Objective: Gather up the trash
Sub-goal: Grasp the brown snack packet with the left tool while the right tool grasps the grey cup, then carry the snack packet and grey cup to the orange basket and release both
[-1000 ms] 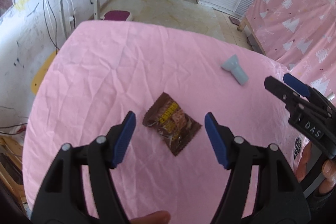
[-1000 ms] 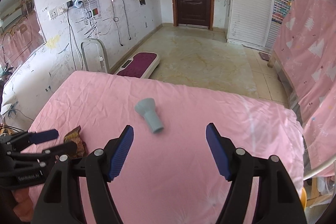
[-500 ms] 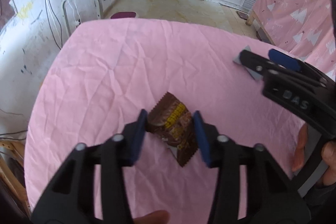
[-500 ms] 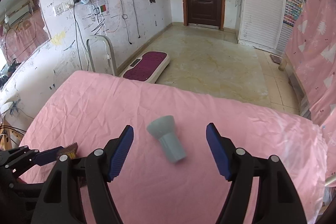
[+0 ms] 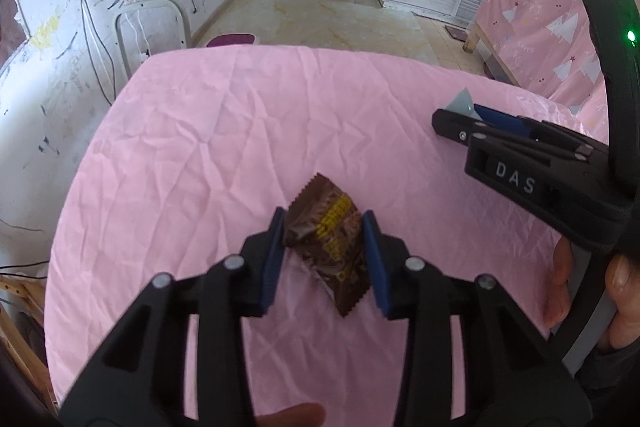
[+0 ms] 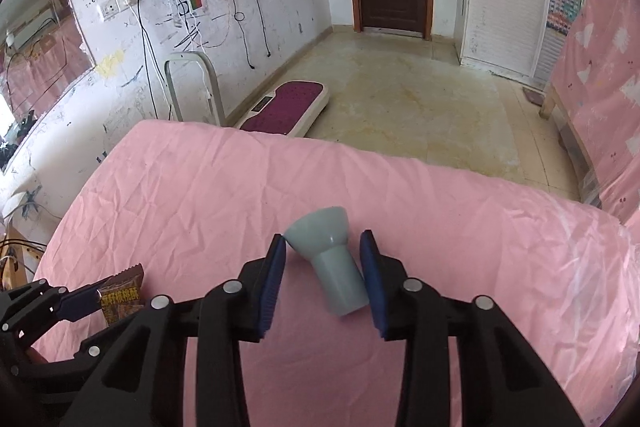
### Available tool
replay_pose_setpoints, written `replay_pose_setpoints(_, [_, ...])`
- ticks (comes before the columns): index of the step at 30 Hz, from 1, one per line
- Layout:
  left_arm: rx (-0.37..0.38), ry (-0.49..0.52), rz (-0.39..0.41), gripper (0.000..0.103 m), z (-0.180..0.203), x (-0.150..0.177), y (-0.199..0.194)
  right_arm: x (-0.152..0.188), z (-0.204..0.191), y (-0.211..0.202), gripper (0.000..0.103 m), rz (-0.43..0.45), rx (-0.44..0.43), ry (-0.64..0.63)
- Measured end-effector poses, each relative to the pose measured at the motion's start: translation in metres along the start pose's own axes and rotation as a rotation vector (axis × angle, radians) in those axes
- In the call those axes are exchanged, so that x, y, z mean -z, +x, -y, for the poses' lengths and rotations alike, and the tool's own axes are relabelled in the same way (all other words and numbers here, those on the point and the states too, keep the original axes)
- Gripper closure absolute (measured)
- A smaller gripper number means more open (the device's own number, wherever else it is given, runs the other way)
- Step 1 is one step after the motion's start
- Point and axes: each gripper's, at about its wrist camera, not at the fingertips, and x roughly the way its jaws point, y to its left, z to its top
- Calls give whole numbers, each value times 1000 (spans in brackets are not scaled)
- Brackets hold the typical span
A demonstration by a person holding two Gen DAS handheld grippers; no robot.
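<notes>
A brown snack wrapper (image 5: 328, 239) with yellow print lies on the pink tablecloth (image 5: 220, 131). My left gripper (image 5: 324, 217) is closing, and its blue pads touch both sides of the wrapper. A small grey flared cup (image 6: 328, 255) lies on its side further right on the cloth. My right gripper (image 6: 323, 241) is closing on the cup, one pad at its flared rim and the other against its body. In the left wrist view the right gripper (image 5: 472, 119) hides most of the cup (image 5: 460, 103). The right wrist view shows the wrapper (image 6: 122, 293) in the left gripper (image 6: 80, 301) at the lower left.
The table's far edge drops to a tiled floor, where a purple-topped platform (image 6: 288, 105) and a white metal frame (image 6: 192, 83) stand. Pink-covered furniture (image 5: 560, 27) stands to the right. A person's hand (image 5: 560, 283) holds the right gripper's handle.
Both grippers went from wide open to closed around their objects. The left came down over the wrapper. The right moved forward and down over the grey cup.
</notes>
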Motion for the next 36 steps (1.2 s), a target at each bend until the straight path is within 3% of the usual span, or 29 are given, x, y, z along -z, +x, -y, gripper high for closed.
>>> replay_pose_setpoints(3, [-2, 2, -1, 67, 1, -1, 0, 2, -2, -1, 82, 2, -1, -13])
replay_pose_setpoints(11, [0, -13, 12, 67, 3, 0, -9, 4, 0, -22, 82, 62, -37, 3])
replay_pose_setpoints(20, [-3, 11, 54, 67, 17, 2, -32, 11, 8, -63, 82, 131, -6, 37])
replay_pose_setpoints(36, [46, 138, 122, 67, 88, 13, -72, 65, 76, -172, 81, 305, 81, 177])
